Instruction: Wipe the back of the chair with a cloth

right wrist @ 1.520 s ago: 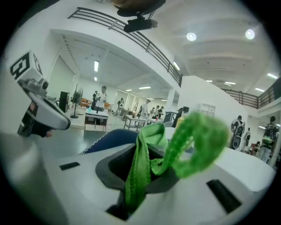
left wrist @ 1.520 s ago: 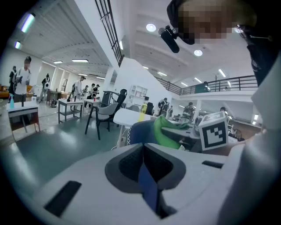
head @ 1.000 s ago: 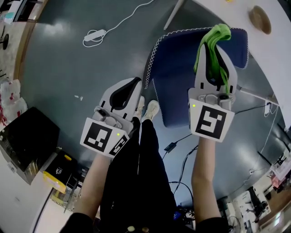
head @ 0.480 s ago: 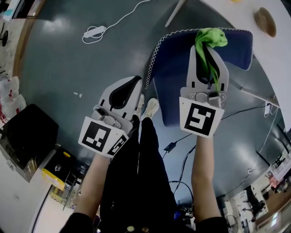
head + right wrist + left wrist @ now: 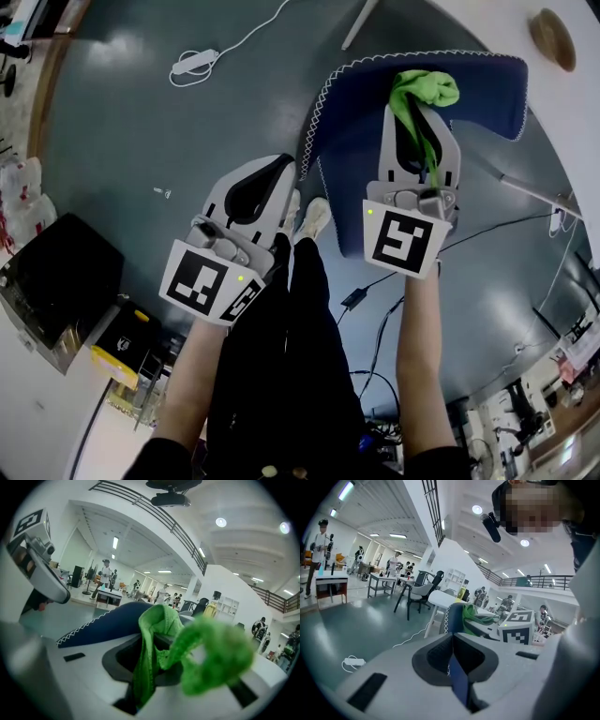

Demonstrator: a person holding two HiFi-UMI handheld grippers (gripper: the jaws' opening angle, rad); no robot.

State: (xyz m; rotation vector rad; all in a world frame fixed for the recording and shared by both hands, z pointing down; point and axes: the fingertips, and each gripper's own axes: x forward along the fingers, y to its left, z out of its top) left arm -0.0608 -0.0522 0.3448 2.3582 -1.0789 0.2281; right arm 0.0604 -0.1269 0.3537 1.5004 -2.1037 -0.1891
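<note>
My right gripper (image 5: 419,122), clamped on the green cloth (image 5: 427,89), rests at the chair back's (image 5: 354,117) far edge, which runs left-right. My left gripper (image 5: 279,173) pinches its left edge.

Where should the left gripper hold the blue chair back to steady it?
Pinch the chair back by its thin stitched left edge, from the left: that rim fits the jaws, the left gripper is shut there, leaving the face for the cloth.

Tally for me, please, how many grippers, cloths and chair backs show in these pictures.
grippers: 2 (left gripper, right gripper)
green cloth: 1
blue chair back: 1
Total: 4
</note>
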